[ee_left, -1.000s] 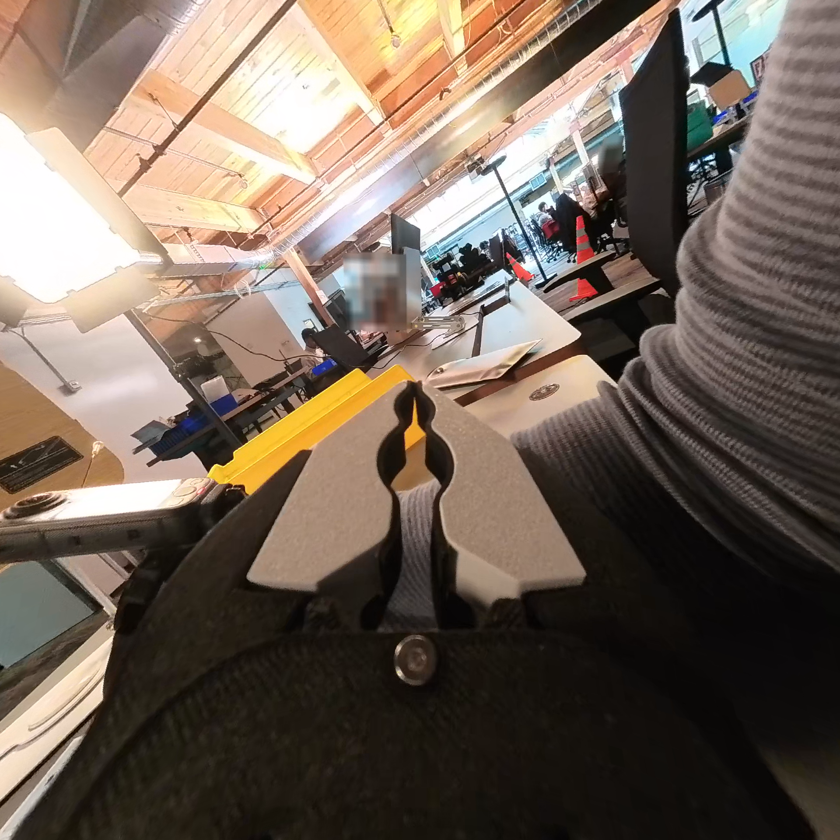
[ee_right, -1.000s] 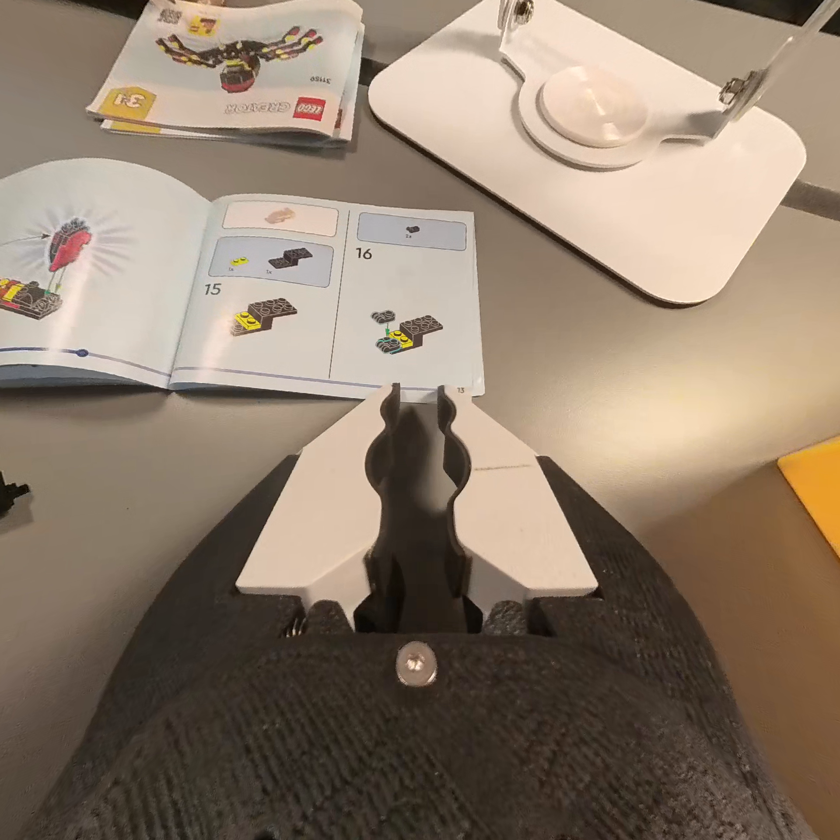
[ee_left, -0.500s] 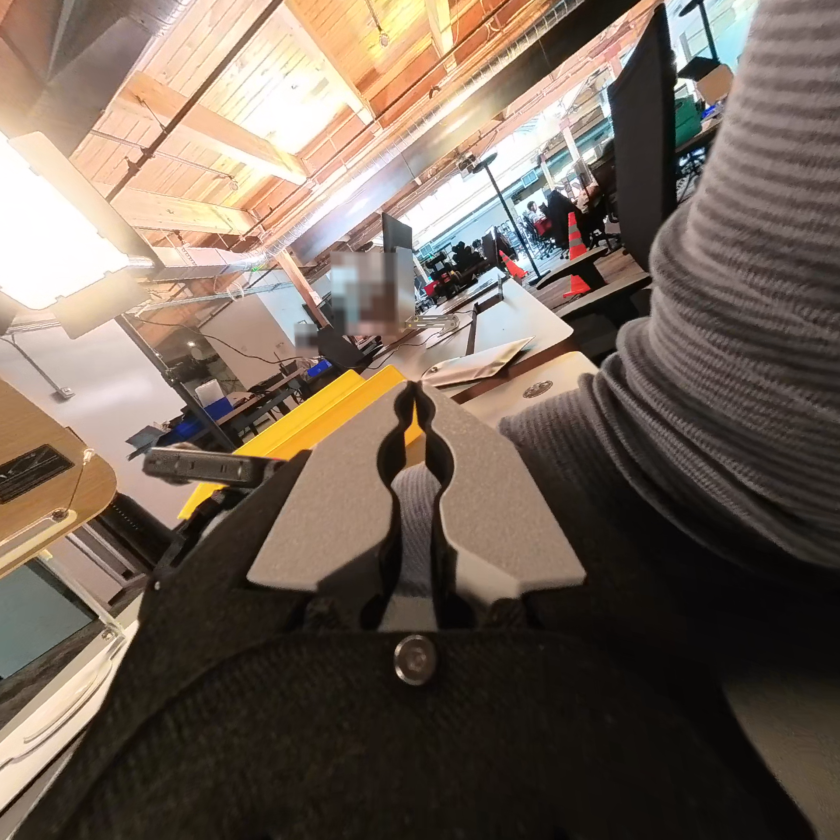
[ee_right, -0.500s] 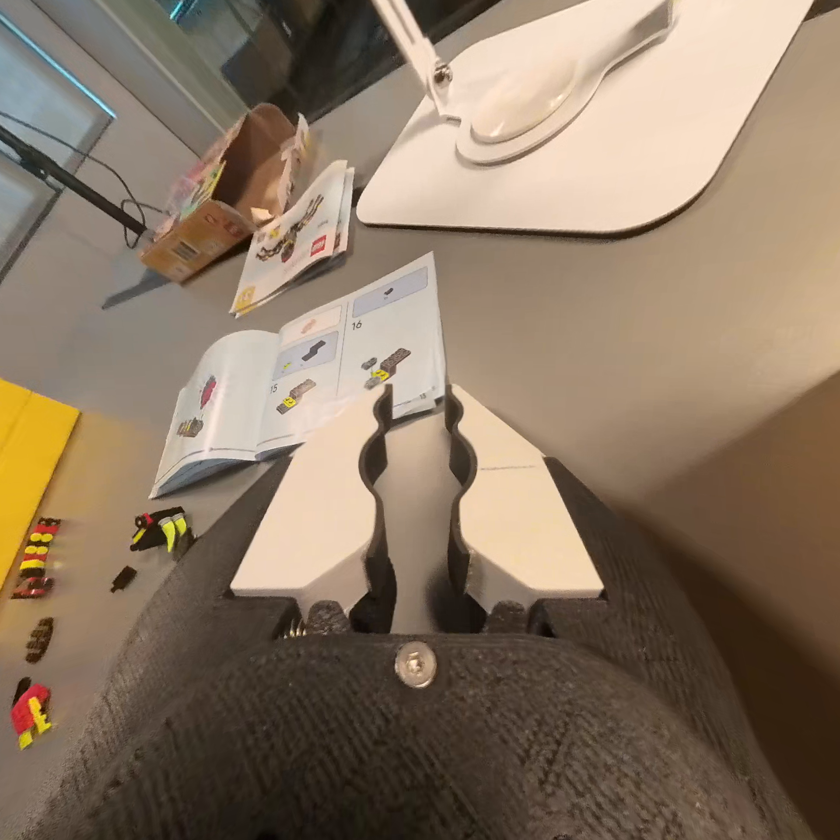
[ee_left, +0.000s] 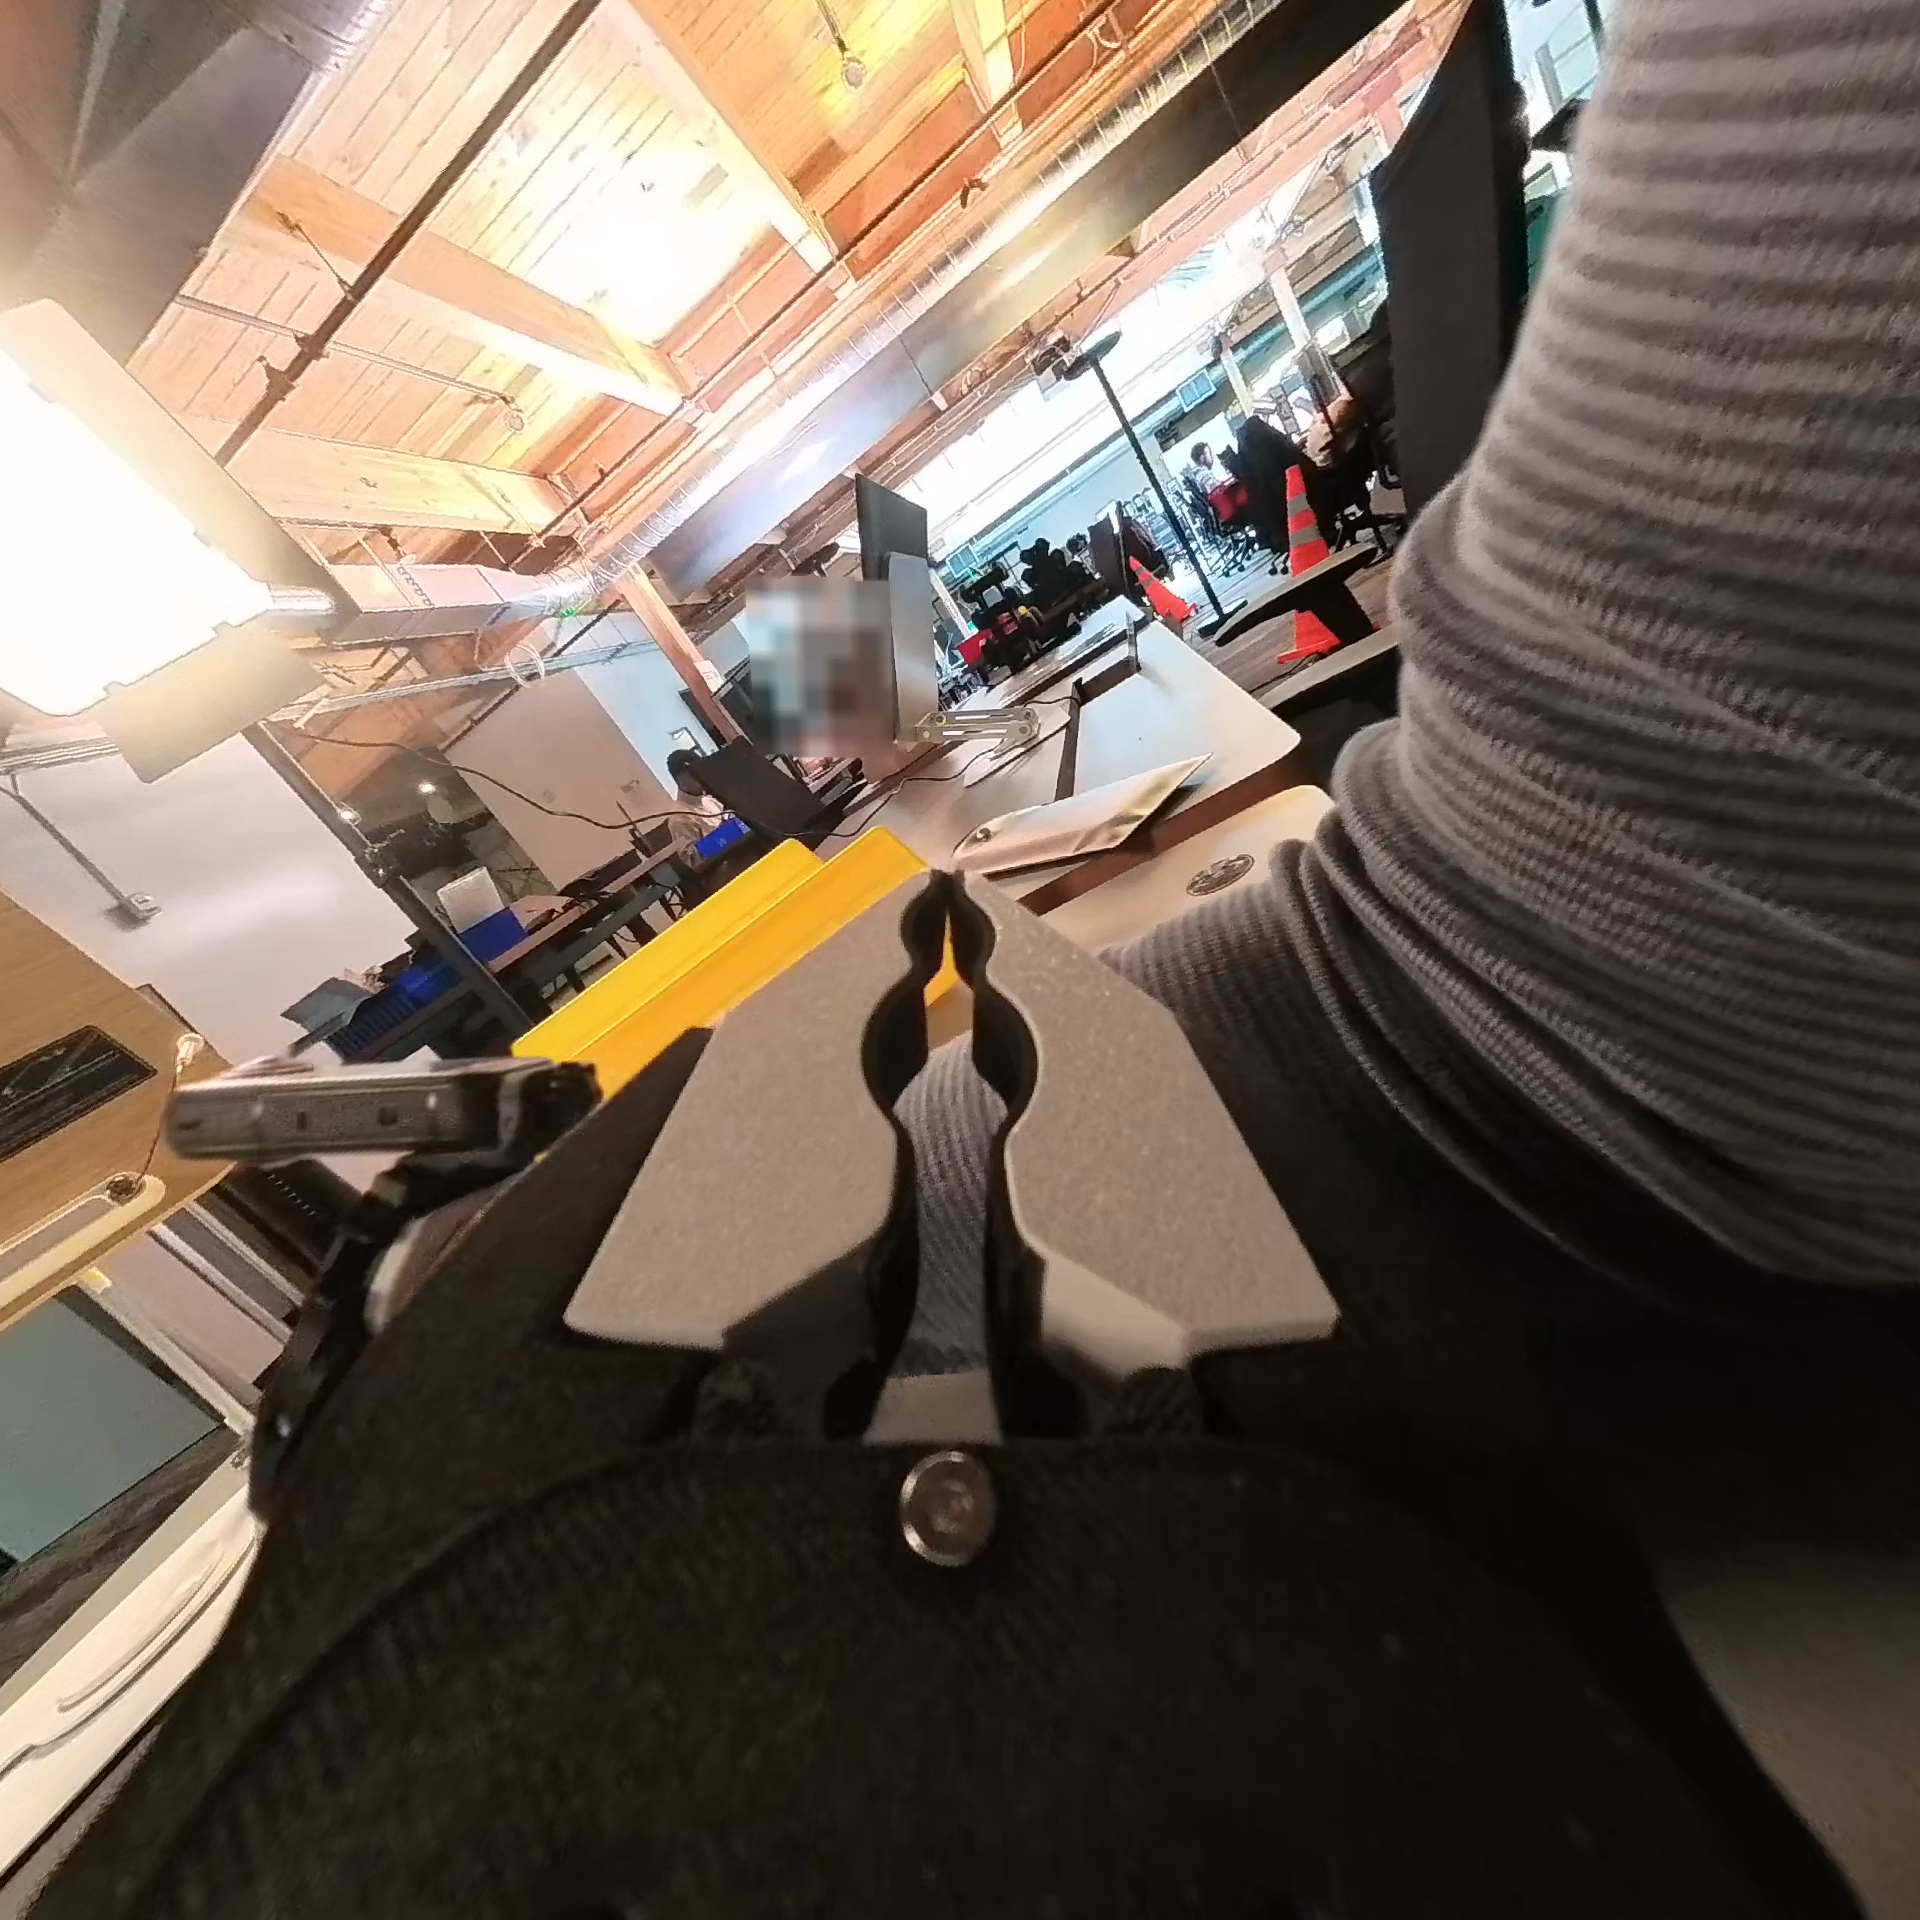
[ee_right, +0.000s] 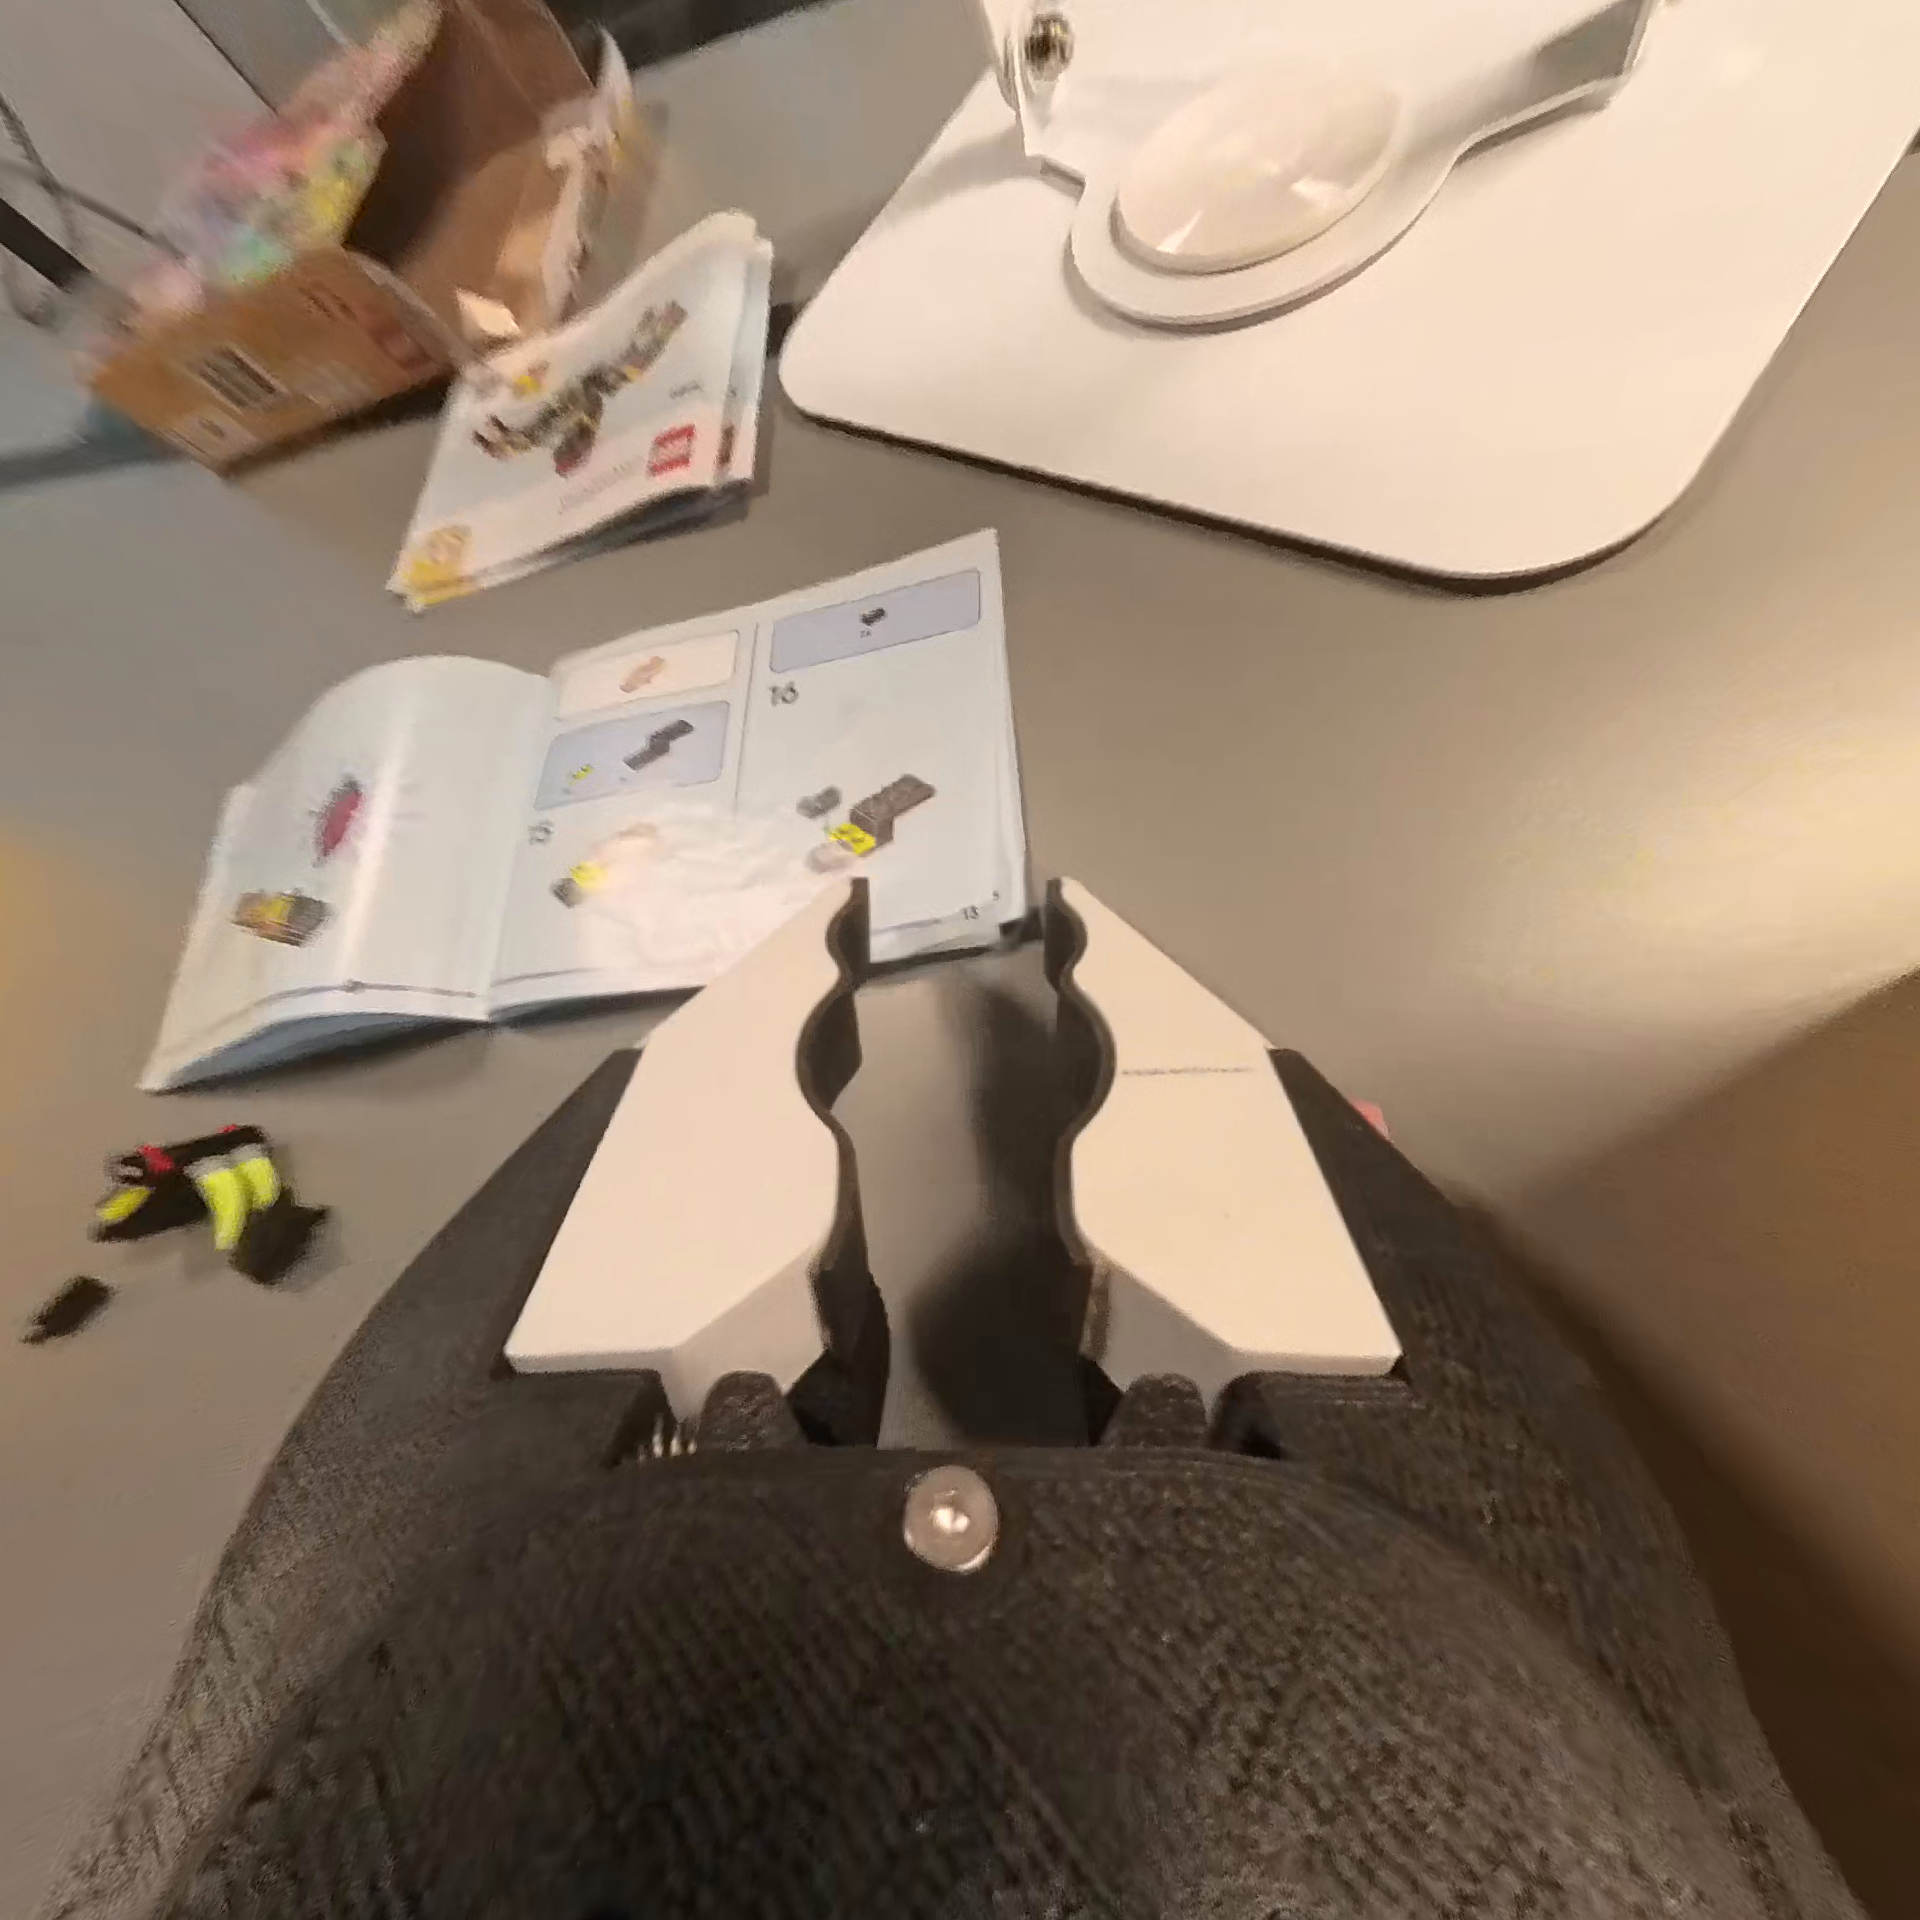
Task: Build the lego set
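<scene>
My right gripper (ee_right: 951, 899) is open and empty, held low over the grey table (ee_right: 1351, 790), its tips just short of the open instruction booklet (ee_right: 623, 831). A small black, yellow and red lego assembly (ee_right: 203, 1195) lies to the left, with a loose black piece (ee_right: 68, 1304) beside it. My left gripper (ee_left: 948, 883) is shut and empty, tilted up toward the ceiling, with a person's grey striped sleeve (ee_left: 1662, 831) close on its right. No lego pieces show in the left wrist view.
A closed booklet (ee_right: 603, 416) and a cardboard box (ee_right: 312, 312) lie beyond the open one. A white lamp base (ee_right: 1351, 343) stands at the far right. A yellow tray (ee_left: 727, 956) lies ahead of the left gripper, and a camera body (ee_left: 364, 1112) shows at left. The tips of one gripper are about 35 cm away from the tips of the other. From the right gripper's tips to the loose black piece (ee_right: 68, 1304) is close to 25 cm.
My right gripper's fingers have opened wider and its view has swung back down toward the booklet. The left gripper has stayed shut and barely shifted.
</scene>
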Tool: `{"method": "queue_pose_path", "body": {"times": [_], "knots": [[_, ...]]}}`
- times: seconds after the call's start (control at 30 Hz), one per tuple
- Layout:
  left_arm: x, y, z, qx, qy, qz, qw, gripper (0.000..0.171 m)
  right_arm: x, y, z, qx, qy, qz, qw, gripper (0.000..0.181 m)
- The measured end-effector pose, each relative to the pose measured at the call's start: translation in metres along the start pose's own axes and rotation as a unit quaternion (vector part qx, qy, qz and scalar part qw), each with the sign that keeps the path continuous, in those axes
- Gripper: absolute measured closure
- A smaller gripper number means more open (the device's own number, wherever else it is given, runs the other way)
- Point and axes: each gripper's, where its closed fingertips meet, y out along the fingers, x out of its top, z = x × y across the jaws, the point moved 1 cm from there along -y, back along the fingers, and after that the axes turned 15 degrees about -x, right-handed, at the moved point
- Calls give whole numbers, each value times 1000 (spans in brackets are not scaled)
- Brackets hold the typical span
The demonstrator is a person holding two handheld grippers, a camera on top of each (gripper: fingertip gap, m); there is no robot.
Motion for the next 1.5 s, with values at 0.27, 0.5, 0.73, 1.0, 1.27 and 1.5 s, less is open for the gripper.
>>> {"method": "queue_pose_path", "body": {"times": [0.27, 0.5, 0.73, 1.0, 1.27, 1.5], "knots": [[1, 1, -2, -1, 1, 0, 1000, 171, -7, -2, 9, 7, -32, 22, 999, 153], [1, 1, -3, -3, 2, 0, 1000, 171, 2, -8, 10, 51, 38, 15, 998, 152], [1, 3, -6, -5, 5, 1, 1000, 171, -2, -9, 14, 74, 59, 38, 995, 149], [2, 4, -8, -7, 7, 2, 1000, 171, -5, -7, 19, 81, 64, 46, 994, 149], [2, 5, -9, -7, 8, 2, 1000, 171, -7, -6, 39, 103, 44, 53, 992, 150], [2, 6, -8, -5, 7, 1, 1000, 171, -12, -11, 108, 193, -25, 23, 981, 149]]}}
